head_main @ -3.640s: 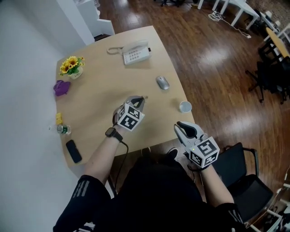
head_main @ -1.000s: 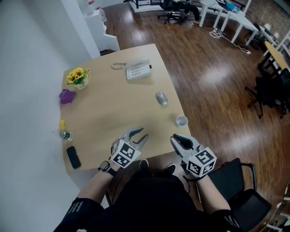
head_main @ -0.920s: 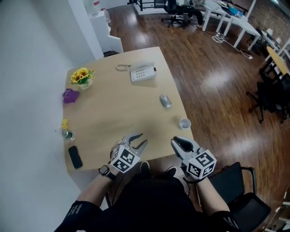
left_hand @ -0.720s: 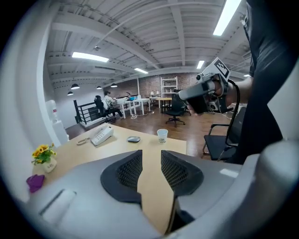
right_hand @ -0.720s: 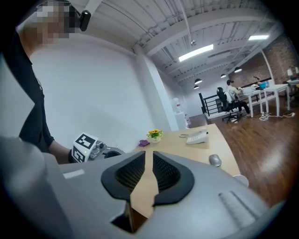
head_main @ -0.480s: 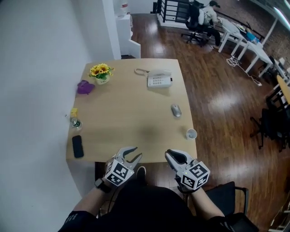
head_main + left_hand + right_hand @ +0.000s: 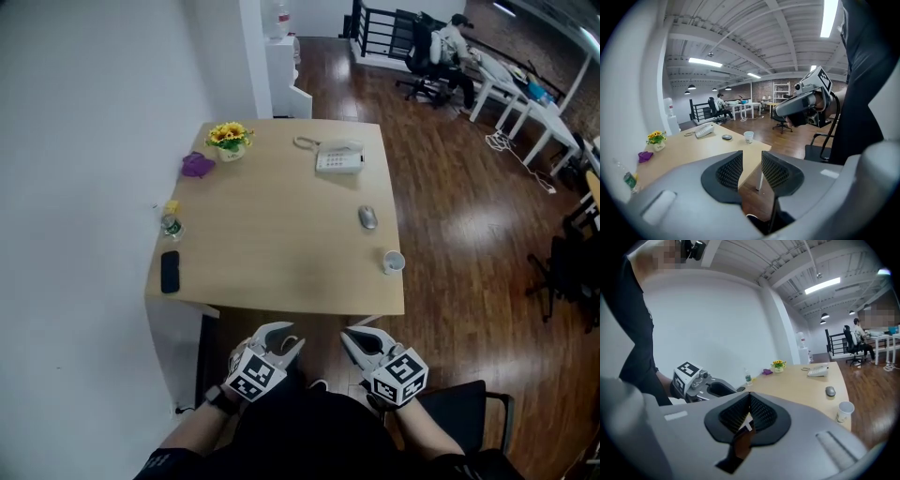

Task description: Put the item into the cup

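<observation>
The white paper cup (image 7: pixel 393 262) stands near the right edge of the wooden table (image 7: pixel 281 234); it also shows in the left gripper view (image 7: pixel 748 136) and the right gripper view (image 7: pixel 843 411). Both grippers hang short of the table's near edge, above the floor. My left gripper (image 7: pixel 284 339) is open, and nothing lies between its mesh pads (image 7: pixel 729 171). My right gripper (image 7: pixel 361 339) has its jaws drawn together (image 7: pixel 750 404). A thin pale sliver shows in the slit below their tips, and I cannot tell what it is.
On the table are a grey mouse (image 7: pixel 367 217), a white desk telephone (image 7: pixel 339 159), a flower pot (image 7: pixel 230 138), a purple object (image 7: pixel 196 165), a small bottle (image 7: pixel 171 225) and a black handset (image 7: pixel 170 271). A black chair (image 7: pixel 469 403) stands behind on the right.
The view has drawn back from the table. Both grippers have come off the tabletop area toward the person; the left one was over the table earlier. The jaws look unchanged.
</observation>
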`<state>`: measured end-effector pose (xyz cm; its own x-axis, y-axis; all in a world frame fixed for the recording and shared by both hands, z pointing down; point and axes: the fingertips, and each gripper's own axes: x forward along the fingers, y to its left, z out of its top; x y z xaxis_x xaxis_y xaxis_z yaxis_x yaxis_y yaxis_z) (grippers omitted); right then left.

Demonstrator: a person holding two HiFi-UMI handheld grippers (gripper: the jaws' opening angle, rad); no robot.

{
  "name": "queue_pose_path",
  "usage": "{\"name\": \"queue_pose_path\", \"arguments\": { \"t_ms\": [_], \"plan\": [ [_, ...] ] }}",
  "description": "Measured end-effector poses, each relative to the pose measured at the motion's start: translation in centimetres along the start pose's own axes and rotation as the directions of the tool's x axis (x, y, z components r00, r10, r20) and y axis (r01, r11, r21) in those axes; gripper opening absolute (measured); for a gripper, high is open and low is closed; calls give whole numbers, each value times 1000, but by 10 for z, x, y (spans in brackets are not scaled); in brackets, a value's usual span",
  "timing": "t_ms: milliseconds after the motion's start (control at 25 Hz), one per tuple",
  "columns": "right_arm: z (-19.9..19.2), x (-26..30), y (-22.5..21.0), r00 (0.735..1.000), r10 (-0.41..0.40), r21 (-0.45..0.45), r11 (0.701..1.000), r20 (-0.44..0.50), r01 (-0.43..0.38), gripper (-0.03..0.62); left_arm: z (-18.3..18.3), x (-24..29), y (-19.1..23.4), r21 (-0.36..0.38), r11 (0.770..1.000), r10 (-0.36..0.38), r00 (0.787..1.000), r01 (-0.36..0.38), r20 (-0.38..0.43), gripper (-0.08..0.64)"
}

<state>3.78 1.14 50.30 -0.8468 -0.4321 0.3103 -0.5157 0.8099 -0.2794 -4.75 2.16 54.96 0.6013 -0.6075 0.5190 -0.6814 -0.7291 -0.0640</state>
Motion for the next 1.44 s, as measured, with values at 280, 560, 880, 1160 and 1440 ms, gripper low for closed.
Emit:
{"name": "queue_pose_path", "arguments": {
  "t_ms": [280,560,880,1160,1440],
  "plan": [
    [-11,-28,19,1000,0,-2,1000,20,0,9,4,-18,-49,14,1000,-25,1000,25,13,120],
    [-10,-31,43,998,2,-11,1000,65,-2,8,7,-32,-58,36,999,-37,999,36,14,120],
    [-3,-30,61,997,-11,-12,1000,76,12,8,1,-50,-59,53,998,-33,999,32,19,120],
    [3,-25,71,998,-15,-49,999,63,18,8,-1,-62,-50,53,998,-20,999,18,41,120],
    [9,-23,79,998,-18,-72,997,63,22,8,0,-72,-47,53,999,-15,998,12,57,120]
  ]
}}
